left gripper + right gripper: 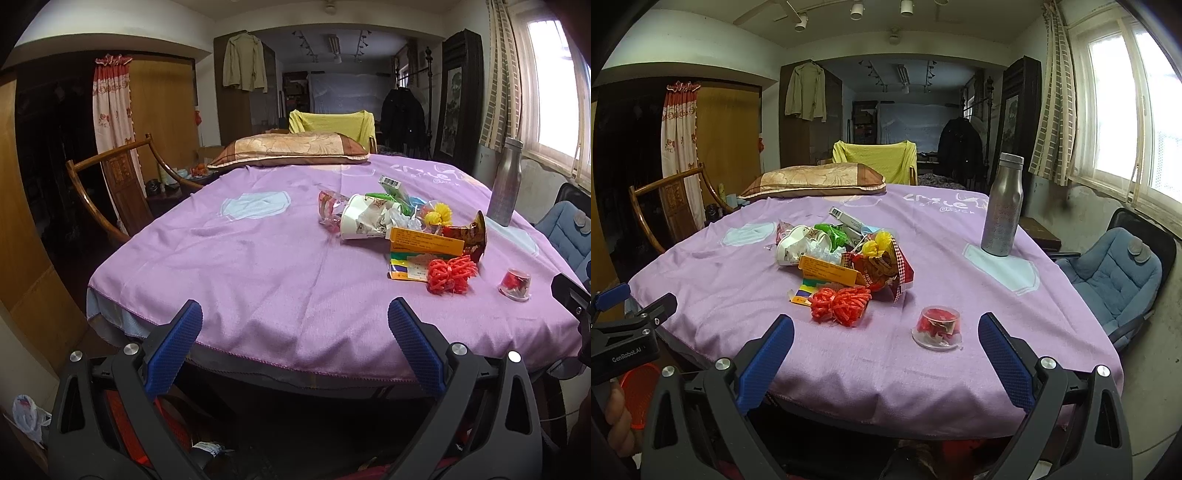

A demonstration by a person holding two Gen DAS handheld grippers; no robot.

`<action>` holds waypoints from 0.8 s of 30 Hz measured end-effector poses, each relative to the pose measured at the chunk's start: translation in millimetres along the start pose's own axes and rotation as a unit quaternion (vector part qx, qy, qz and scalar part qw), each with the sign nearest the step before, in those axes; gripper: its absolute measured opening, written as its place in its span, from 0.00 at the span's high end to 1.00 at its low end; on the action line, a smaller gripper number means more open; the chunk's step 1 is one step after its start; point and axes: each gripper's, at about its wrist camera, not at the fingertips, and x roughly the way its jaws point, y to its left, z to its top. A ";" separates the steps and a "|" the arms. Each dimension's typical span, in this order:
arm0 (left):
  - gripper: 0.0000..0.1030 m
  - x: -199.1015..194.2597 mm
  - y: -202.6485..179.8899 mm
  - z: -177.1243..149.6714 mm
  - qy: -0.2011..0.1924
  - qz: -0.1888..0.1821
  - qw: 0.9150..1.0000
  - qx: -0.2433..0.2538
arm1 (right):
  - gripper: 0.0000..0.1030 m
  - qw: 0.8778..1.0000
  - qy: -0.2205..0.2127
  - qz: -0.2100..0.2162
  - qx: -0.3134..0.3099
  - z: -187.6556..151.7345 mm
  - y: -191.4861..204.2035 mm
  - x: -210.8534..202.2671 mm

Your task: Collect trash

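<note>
A heap of trash [402, 225] [842, 258] lies on the purple tablecloth [258, 266] [942, 369]: a tipped white paper cup [360, 221] [792, 245], an orange carton [424, 242] [829, 275], a red mesh net [452, 275] [840, 304], a yellow net [439, 214] [873, 247] and crumpled wrappers. A small clear cup with red contents [515, 284] [938, 326] sits apart, nearest my right gripper [886, 343]. Both my left gripper [295, 332] and the right one hang open at the table's near edge, holding nothing.
A steel bottle [506, 181] [1003, 205] stands at the right of the table, a pillow [291, 149] [816, 182] at the far end. A wooden chair [118, 184] is on the left, a blue padded chair [1115, 277] on the right. A red basket [639, 391] sits low left.
</note>
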 end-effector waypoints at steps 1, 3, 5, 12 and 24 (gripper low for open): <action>0.06 -0.6 -0.1 0.0 -0.001 0.001 1.000 0.000 | 0.05 1.000 0.000 0.000 0.000 -0.3 -0.4 -0.6; 0.06 -1.1 -1.3 0.3 -0.001 0.002 1.000 0.002 | 0.05 1.000 0.001 0.001 -0.001 -0.4 -0.5 -1.1; 0.06 -0.7 -3.2 0.0 0.001 0.002 1.000 0.006 | 0.05 1.000 0.002 0.001 -0.003 -0.8 0.0 -1.0; 0.06 -0.9 -5.0 -0.8 0.002 0.003 1.000 0.007 | 0.05 1.000 -0.001 -0.001 -0.007 -3.0 2.8 -1.5; 0.06 -1.5 -5.2 -0.6 0.003 0.002 1.000 0.008 | 0.05 1.000 0.001 0.001 -0.009 -4.5 4.0 -1.0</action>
